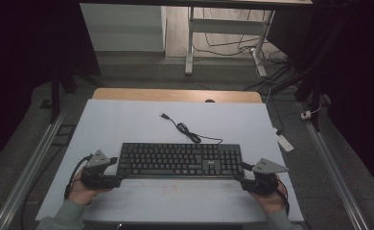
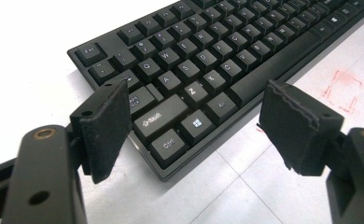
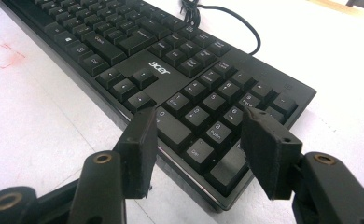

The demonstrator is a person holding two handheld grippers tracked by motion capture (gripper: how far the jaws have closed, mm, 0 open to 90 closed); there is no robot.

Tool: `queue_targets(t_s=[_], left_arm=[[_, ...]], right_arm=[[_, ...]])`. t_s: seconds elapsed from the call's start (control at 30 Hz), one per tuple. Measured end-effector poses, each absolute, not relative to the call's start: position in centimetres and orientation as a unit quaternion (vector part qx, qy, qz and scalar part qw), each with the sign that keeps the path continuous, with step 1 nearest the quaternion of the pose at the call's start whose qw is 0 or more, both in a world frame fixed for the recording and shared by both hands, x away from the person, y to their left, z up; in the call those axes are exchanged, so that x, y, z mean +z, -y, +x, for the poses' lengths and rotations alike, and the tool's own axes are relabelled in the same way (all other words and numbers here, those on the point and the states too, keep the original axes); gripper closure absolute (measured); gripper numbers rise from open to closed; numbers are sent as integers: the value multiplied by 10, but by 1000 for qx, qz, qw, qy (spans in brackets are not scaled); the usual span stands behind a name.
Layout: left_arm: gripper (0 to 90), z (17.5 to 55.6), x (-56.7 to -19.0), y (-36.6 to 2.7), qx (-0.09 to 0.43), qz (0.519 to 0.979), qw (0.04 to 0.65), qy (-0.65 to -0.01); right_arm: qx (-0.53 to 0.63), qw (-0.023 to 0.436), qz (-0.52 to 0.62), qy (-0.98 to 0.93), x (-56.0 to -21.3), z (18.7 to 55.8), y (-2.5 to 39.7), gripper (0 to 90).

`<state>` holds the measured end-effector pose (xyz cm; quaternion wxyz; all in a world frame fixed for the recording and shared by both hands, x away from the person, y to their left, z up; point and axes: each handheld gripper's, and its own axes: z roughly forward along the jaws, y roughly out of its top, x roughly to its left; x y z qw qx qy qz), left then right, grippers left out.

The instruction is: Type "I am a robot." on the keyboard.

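Note:
A black Acer keyboard [image 1: 180, 160] lies flat across the middle of the white board, and its black cable [image 1: 185, 128] snakes away toward the far edge. My left gripper [image 1: 117, 170] is at the keyboard's left end. In the left gripper view it [image 2: 194, 121] stands open, its pads [image 2: 105, 126] either side of the near corner by the Ctrl key. My right gripper [image 1: 240, 173] is at the keyboard's right end. In the right gripper view it [image 3: 201, 135] is open too, straddling the near corner below the number pad [image 3: 217, 107]. Neither holds anything.
The white board [image 1: 127, 124] covers a wooden table whose edge [image 1: 175, 94] shows at the back. A faint red square mark [image 2: 343, 86] sits on the board in front of the keyboard. A desk frame [image 1: 190, 43], loose cables and a power strip [image 1: 285, 142] lie beyond on the floor.

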<state>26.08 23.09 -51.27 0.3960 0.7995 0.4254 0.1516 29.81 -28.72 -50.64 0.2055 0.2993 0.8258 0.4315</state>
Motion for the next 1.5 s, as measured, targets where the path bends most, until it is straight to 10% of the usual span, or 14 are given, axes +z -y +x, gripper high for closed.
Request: queue_targets(t_s=[1.5], left_arm=[[290,264,-508,-229,146,787,405,-443]], right_arm=[[449,192,282,-826,-499,299,261,464]])
